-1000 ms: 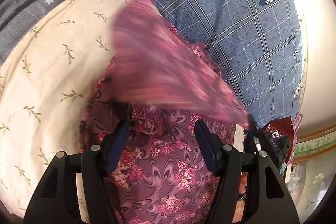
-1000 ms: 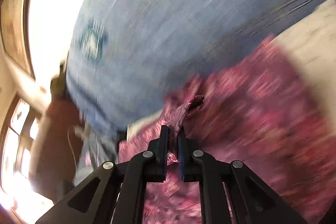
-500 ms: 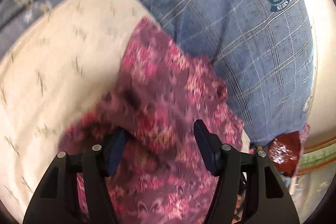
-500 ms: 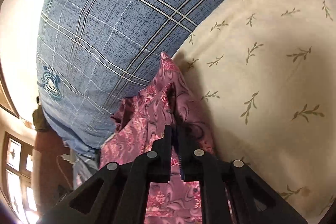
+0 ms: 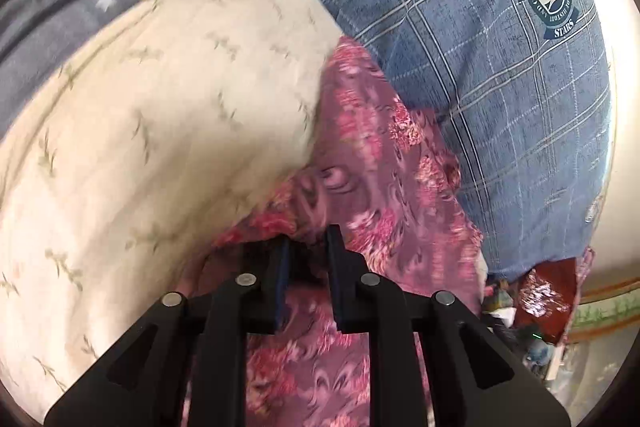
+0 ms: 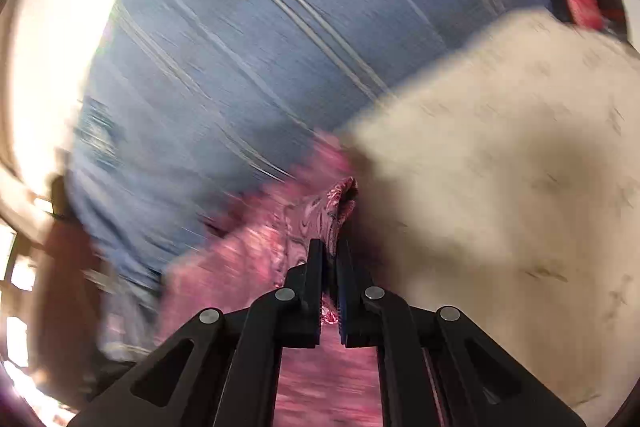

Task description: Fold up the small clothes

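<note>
Pink floral garment (image 5: 380,187) runs lengthwise away from cams, w/ left tool (image 5: 307,247) & right tool (image 6: 329,251) both clamped on it.

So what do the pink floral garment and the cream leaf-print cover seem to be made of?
Pink floral garment: looks like thin, slightly glossy satin-like fabric; it catches soft highlights and bunches finely where the right gripper pinches it. Possibly synthetic.
Cream leaf-print cover: matte woven cloth, likely cotton; no shine, soft puckering, printed sprigs. Blur leaves the weave unclear.
</note>
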